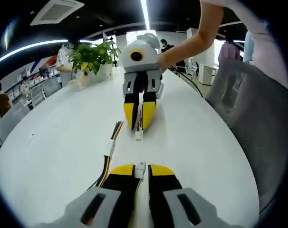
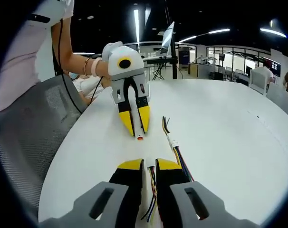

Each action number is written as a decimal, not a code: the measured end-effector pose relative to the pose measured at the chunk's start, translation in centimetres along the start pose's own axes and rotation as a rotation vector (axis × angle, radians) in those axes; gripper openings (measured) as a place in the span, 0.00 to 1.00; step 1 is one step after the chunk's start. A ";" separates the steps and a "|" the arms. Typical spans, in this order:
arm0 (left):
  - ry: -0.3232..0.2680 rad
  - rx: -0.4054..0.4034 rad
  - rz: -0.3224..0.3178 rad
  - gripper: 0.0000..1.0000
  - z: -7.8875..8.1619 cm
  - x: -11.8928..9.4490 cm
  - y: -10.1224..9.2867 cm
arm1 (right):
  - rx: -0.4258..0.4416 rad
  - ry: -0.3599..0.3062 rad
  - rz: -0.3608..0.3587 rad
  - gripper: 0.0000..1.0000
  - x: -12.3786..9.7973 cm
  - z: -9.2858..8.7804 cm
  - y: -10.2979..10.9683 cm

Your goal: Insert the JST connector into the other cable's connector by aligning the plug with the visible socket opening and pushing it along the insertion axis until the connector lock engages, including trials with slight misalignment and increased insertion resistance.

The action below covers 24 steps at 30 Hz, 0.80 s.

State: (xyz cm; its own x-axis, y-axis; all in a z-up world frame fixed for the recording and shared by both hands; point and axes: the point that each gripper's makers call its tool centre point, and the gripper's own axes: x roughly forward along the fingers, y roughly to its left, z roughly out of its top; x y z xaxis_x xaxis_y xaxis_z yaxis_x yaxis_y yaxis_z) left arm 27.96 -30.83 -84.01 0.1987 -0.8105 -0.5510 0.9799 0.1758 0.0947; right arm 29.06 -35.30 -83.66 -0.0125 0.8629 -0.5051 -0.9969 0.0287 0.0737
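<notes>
Pointing tip-to-tip, apparently coaxial: plug, socket connector.

Open white tabletop between facing claws, spare cable alongside, chair beside.

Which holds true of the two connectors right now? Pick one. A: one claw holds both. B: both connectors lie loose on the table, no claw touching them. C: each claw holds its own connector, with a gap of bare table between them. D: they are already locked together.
C: in the left gripper view the left claw pinches a white connector, the right claw holds another connector, and bare white table separates them.
</notes>
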 end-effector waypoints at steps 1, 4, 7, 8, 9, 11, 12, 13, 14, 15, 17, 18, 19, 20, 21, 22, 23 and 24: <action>0.008 0.005 -0.001 0.04 -0.2 0.0 0.0 | 0.002 0.002 0.000 0.07 0.1 -0.1 -0.1; 0.005 0.000 -0.003 0.04 -0.2 0.0 0.0 | -0.003 0.015 0.001 0.07 0.2 -0.5 -0.1; -0.014 -0.004 0.001 0.04 0.2 -0.1 0.1 | -0.009 0.019 0.006 0.06 0.3 -0.6 0.0; -0.018 -0.004 0.003 0.04 0.3 -0.1 0.1 | -0.014 0.020 0.006 0.06 0.3 -0.7 0.0; -0.019 0.000 0.004 0.03 0.3 -0.1 0.2 | -0.014 0.019 0.004 0.05 0.4 -0.8 0.0; -0.013 0.006 0.003 0.03 0.1 -0.1 0.1 | -0.010 0.021 -0.004 0.05 0.4 -0.9 -0.1; -0.010 0.009 0.002 0.03 0.0 0.0 0.1 | -0.012 0.022 -0.004 0.05 0.4 -1.0 -0.1; -0.007 0.011 0.001 0.03 -0.1 0.0 0.0 | -0.012 0.021 -0.003 0.05 0.4 -1.0 -0.1; -0.004 0.011 0.001 0.03 -0.2 0.1 0.0 | -0.014 0.020 -0.004 0.05 0.5 -0.9 -0.1; -0.012 0.005 0.001 0.03 -0.1 0.1 0.0 | -0.014 0.020 -0.003 0.05 0.5 -0.9 0.0; -0.011 0.012 0.007 0.03 -0.1 0.1 0.1 | -0.015 0.021 -0.005 0.05 0.5 -0.9 0.0; -0.012 0.014 0.008 0.03 -0.1 0.1 0.1 | -0.016 0.021 -0.005 0.05 0.5 -0.9 0.0; -0.014 0.015 0.009 0.03 -0.2 0.1 0.3 | -0.017 0.020 -0.006 0.05 0.5 -0.8 -0.1; -0.016 0.016 0.011 0.02 -0.3 0.1 0.3 | -0.017 0.020 -0.006 0.05 0.5 -0.8 -0.1; -0.023 0.013 0.014 0.02 -0.3 0.2 0.4 | -0.018 0.017 -0.007 0.04 0.6 -0.8 -0.1; -0.032 0.010 0.015 0.01 -0.4 0.2 0.5 | -0.018 0.012 -0.007 0.04 0.6 -0.7 -0.1; -0.043 0.003 0.015 0.01 -0.5 0.1 0.6 | -0.010 0.003 -0.007 0.04 0.6 -0.7 -0.1; -0.050 -0.002 0.021 0.01 -0.5 0.1 0.7 | -0.005 -0.002 -0.011 0.04 0.6 -0.7 -0.2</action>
State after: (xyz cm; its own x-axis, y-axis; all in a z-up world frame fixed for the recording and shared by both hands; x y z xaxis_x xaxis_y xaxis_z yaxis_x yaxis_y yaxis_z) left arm 28.63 -30.54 -84.43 0.2195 -0.8335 -0.5071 0.9755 0.1938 0.1038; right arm 29.16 -35.12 -84.60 -0.0019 0.8636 -0.5042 -0.9973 0.0352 0.0640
